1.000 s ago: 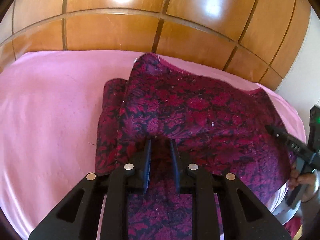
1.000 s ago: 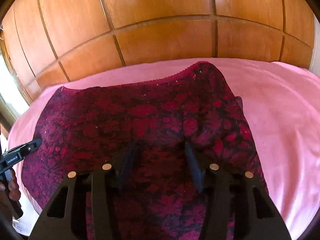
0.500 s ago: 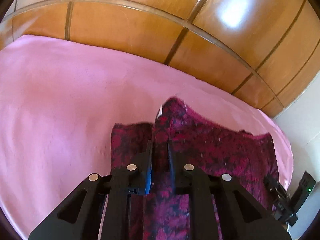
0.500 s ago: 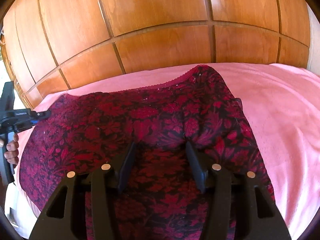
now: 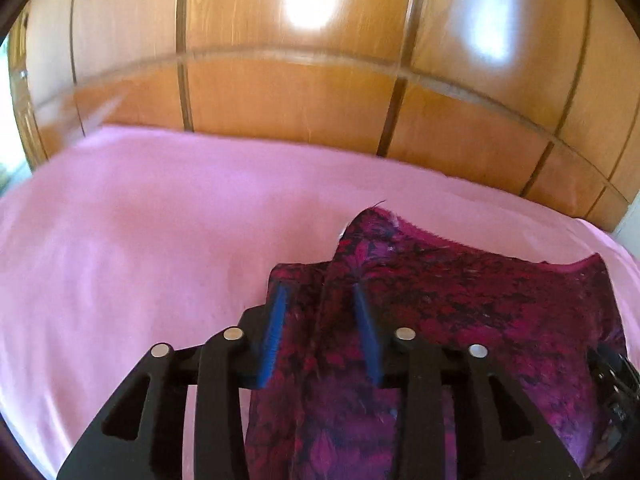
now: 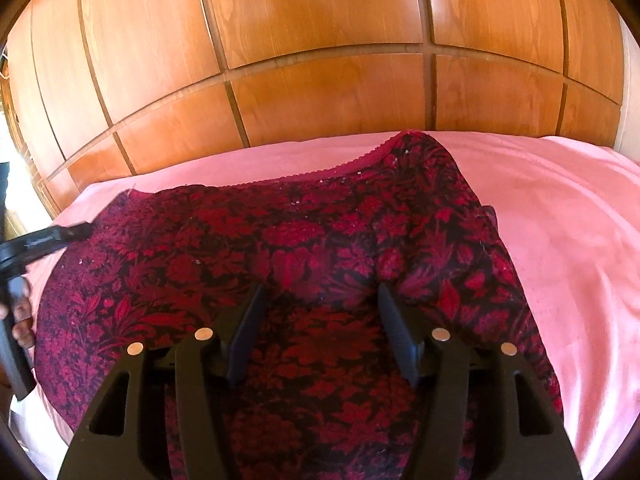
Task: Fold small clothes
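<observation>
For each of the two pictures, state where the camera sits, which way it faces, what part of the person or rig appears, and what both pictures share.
Left wrist: sits behind the left gripper, facing the wooden panels across the pink sheet; its own fingers show.
Right wrist: sits behind the right gripper, facing the same panels; a hand shows at the left edge.
Shared: the red floral garment, sheet, panels.

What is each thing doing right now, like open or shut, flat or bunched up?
left gripper: open, fabric between its fingers
right gripper: open over the cloth
red floral cloth: partly folded, spread on the bed, far corner humped up
pink bedsheet: smooth, laid flat
</observation>
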The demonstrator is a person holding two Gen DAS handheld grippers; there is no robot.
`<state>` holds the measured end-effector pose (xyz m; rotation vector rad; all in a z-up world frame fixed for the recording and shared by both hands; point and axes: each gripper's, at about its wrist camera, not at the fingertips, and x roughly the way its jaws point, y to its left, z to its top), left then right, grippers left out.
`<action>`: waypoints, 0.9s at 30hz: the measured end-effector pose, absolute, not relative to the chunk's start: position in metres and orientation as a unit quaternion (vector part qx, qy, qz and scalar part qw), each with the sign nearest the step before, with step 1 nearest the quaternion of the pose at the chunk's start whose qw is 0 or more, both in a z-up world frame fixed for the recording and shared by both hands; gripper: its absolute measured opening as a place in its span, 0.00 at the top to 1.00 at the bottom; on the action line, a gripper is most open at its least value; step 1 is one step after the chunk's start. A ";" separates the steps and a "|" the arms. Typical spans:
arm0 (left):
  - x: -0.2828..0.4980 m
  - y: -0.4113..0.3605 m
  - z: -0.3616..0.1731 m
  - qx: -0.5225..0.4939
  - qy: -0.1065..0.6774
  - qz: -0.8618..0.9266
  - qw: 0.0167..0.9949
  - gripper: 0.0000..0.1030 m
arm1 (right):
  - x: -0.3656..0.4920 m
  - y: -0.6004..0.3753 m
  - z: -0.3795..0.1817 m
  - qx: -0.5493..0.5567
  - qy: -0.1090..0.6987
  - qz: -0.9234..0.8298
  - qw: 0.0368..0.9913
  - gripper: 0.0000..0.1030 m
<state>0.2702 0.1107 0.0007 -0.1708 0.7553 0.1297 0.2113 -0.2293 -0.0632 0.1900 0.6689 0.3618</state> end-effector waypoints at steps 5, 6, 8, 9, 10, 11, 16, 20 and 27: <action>0.241 0.102 0.018 -0.068 0.343 0.061 0.935 0.66 | 0.211 -0.229 -0.047 0.089 0.342 0.181 0.918 0.38; 0.236 0.099 0.020 -0.065 0.342 0.056 0.936 0.66 | 0.210 -0.230 -0.041 0.091 0.342 0.185 0.917 0.37; 0.231 0.095 0.022 -0.064 0.342 0.048 0.936 0.66 | 0.210 -0.232 -0.030 0.093 0.335 0.188 0.919 0.37; 0.226 0.093 0.022 -0.062 0.341 0.045 0.937 0.66 | 0.213 -0.233 -0.024 0.091 0.328 0.191 0.921 0.37; 0.222 0.091 0.023 -0.058 0.340 0.042 0.938 0.66 | 0.216 -0.234 -0.018 0.092 0.324 0.192 0.922 0.37; 0.222 0.090 0.022 -0.054 0.338 0.042 0.939 0.66 | 0.218 -0.234 -0.015 0.092 0.321 0.193 0.922 0.37; 0.215 0.078 0.019 -0.046 0.343 0.034 0.938 0.66 | 0.250 -0.233 -0.009 0.081 0.334 0.184 0.921 0.37; 0.215 0.075 0.013 -0.042 0.351 0.029 0.935 0.66 | 0.275 -0.235 -0.019 0.081 0.362 0.172 0.913 0.37; 0.218 0.073 0.001 -0.039 0.364 0.027 0.930 0.66 | 0.315 -0.246 -0.048 0.079 0.411 0.148 0.896 0.43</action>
